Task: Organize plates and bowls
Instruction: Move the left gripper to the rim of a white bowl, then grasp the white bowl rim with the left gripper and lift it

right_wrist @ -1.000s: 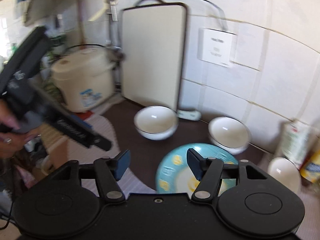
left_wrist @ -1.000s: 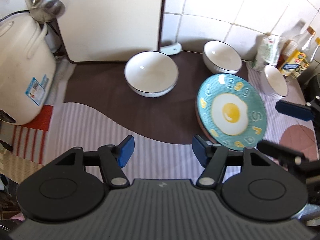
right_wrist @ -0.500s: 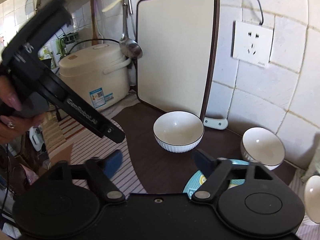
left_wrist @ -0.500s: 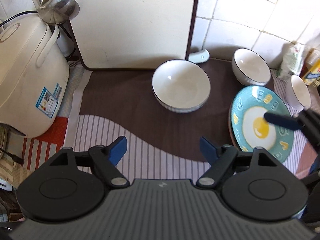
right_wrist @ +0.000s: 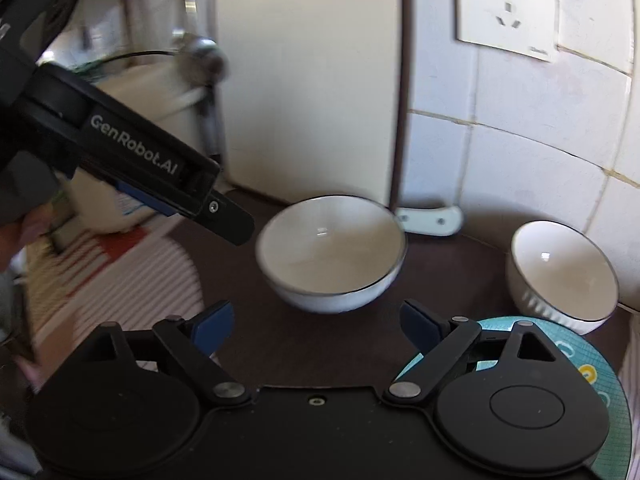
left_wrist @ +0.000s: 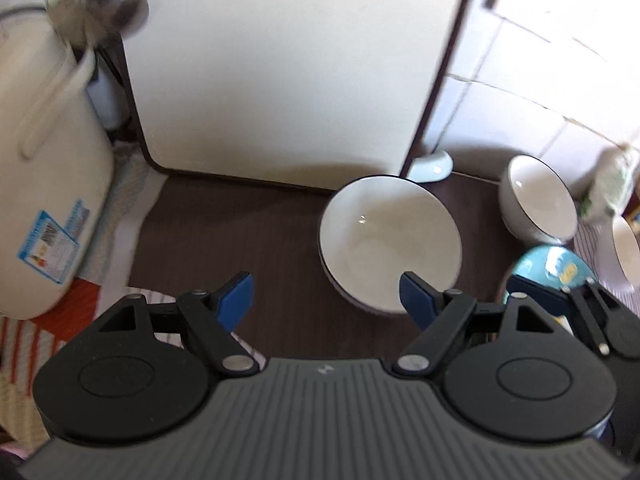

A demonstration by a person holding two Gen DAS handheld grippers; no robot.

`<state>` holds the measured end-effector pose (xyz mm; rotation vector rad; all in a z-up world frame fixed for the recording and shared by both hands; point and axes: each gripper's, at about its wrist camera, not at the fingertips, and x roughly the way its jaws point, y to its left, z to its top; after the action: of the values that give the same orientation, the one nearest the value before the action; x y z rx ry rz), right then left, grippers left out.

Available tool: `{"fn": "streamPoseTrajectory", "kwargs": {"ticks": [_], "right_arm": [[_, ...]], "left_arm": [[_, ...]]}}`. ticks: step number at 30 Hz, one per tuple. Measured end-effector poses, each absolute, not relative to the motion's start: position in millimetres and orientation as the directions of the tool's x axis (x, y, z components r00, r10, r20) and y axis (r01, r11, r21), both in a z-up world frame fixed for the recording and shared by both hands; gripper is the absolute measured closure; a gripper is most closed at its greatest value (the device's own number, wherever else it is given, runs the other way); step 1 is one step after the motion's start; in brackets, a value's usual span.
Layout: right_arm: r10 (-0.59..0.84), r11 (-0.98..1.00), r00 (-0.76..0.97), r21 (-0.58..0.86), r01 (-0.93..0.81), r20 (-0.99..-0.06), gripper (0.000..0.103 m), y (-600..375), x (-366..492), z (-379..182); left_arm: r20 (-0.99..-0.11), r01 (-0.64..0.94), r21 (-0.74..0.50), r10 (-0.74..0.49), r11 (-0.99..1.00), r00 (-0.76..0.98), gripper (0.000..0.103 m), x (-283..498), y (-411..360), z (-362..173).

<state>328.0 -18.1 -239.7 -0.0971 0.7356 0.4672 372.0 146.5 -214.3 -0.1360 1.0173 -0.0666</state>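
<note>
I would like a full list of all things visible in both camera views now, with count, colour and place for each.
bowls: three, white with dark rims; the biggest mid-counter, one by the wall on the right, one at the right edge.
plate: one, teal with yellow marks; front right, partly hidden.
cutting board: one, cream with brown edge; upright against the wall.
rice cooker: one, cream; left.
ladle: one, metal; hanging above the cooker.
socket: one, white; on the tiled wall.
mat: one, brown and striped; under the dishes.
left gripper: black, blue fingers, open, empty.
right gripper: black, blue fingers, open, empty.
</note>
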Motion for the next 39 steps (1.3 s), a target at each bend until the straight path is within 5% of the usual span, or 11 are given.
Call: {"fn": "streamPoseTrajectory", "kwargs": {"ticks": [8,10,14,17,39], "right_arm": [[0.328,0.890,0.572,0.043,-0.454,-0.751,0.006,7.2,365.0,-256.6],[0.291,0.897,0.537,0.031,-0.440,-0.792,0.006,15.0,373.9,-264.0],[0.282,0.891,0.515,0.022,-0.453,-0.809,0.006,23.6,382.5,-267.6],[0.268,0.895,0.536,0.001,-0.446,-0.801,0.006,24.6,386.2,-267.4],[0.375,0.882,0.576,0.087,-0.464,-0.727,0.008,6.6,346.9,-236.8]], "left_arm": [[-0.863,0.052,-0.112,-0.123,0.992,0.490,0.035,402.2,137.9,-245.8],[-0.863,0.058,-0.135,-0.146,0.989,0.483,0.044,408.0,136.8,-252.1],[-0.884,0.025,-0.153,-0.149,0.988,0.443,0.085,418.4,137.5,-264.2],[-0.883,0.018,-0.145,-0.137,0.989,0.448,0.091,416.5,135.4,-265.0],[-0.864,0.114,-0.040,-0.092,0.993,0.496,0.091,371.1,121.4,-229.2]]}}
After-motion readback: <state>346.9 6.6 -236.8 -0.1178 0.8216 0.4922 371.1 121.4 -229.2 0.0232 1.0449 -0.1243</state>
